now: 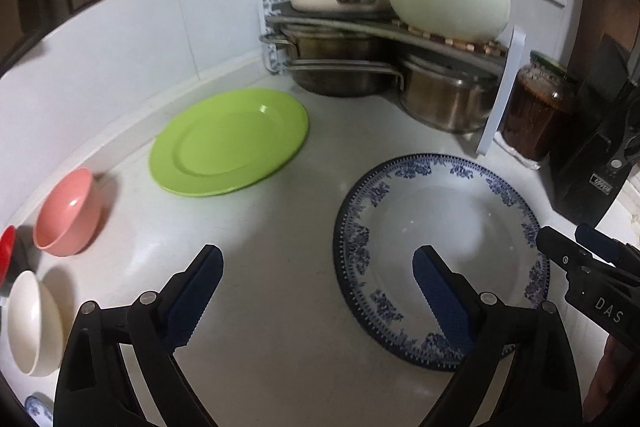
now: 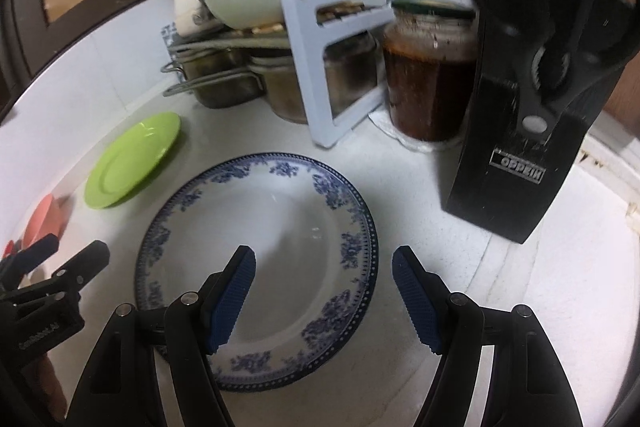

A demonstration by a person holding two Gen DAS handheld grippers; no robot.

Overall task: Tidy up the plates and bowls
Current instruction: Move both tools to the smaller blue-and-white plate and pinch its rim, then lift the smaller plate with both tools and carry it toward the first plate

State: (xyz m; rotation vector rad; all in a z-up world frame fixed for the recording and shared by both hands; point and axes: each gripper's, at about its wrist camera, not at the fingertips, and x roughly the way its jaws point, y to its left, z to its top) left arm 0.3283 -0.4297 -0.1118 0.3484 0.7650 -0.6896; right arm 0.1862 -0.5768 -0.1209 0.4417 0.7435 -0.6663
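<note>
1. Blue-patterned plate (image 2: pixel 256 263) lay flat on the white counter (image 1: pixel 280 227), in front of the pot rack (image 1: pixel 384 27) and knife block (image 2: pixel 520 147).
2. Green plate (image 1: pixel 229 141) sat apart, further back toward the wall. Pink bowl (image 1: pixel 68 213) and cream bowl (image 1: pixel 34 321) stood off to the left, unstacked.
3. Right gripper (image 2: pixel 324 291) hung over the patterned plate's right rim, jaws apart, holding nothing.
4. Left gripper (image 1: pixel 318 297) was also spread wide and empty, one finger over the plate's left side.
5. Step looked like the approach to the first plate pickup; nothing stacked yet.
6. Next move probably needed one finger slid under the rim, since the plate lay flush.
</note>
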